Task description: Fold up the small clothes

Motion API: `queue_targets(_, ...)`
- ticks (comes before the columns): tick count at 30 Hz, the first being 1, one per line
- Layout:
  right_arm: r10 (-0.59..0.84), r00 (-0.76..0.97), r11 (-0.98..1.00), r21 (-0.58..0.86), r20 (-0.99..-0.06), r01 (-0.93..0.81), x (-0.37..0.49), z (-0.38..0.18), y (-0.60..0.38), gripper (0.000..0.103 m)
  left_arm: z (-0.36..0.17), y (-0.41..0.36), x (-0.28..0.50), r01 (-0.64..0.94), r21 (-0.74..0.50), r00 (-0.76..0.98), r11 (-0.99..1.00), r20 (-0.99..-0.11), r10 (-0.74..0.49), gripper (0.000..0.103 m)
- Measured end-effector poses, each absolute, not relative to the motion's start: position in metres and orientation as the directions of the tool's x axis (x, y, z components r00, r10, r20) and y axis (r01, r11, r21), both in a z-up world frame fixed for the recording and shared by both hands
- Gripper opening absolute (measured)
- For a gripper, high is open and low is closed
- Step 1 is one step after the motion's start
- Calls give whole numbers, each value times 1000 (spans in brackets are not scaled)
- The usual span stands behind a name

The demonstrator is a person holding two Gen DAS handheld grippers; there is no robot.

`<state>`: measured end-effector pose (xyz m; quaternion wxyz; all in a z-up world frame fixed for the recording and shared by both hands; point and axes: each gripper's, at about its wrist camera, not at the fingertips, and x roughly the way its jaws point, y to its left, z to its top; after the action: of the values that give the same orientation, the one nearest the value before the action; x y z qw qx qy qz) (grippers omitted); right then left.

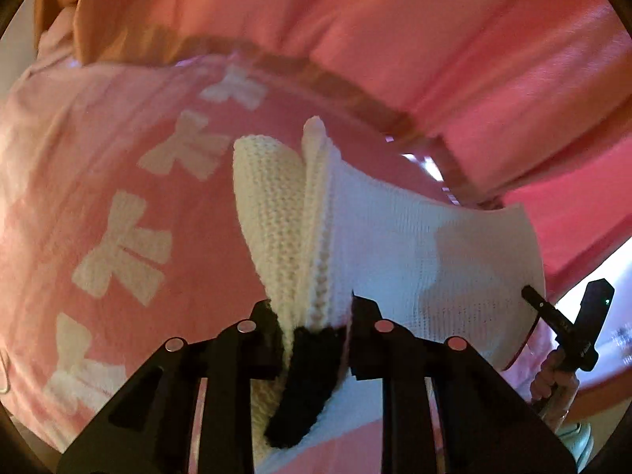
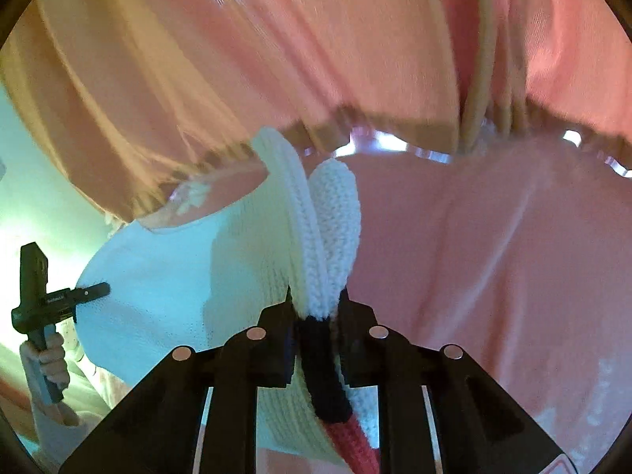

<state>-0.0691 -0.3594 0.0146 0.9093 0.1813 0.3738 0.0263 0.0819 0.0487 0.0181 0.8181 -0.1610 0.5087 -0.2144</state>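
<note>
- Between the fingers of the left gripper, in the left wrist view, a white knitted garment with a black edge is pinched and hangs stretched toward the right gripper at the far right.
- Behind it lies a pink cloth with white bows and pink drapery.
- Over in the right wrist view, the right gripper clamps the same white knitted garment; the left gripper touches its far edge, held by a hand.

One white knit garment, two claws
</note>
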Motion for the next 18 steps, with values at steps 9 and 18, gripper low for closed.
queue_targets(9, 71, 374, 924, 202, -925, 326, -33, -117, -406, 21, -97, 16, 112, 138, -233, 254, 963, -931, -262, 32)
queue_targets(18, -55, 634, 981, 78, -771, 179, -31, -45, -350, 24, -21, -34, 78, 219, 52, 617, 974, -781, -97, 62)
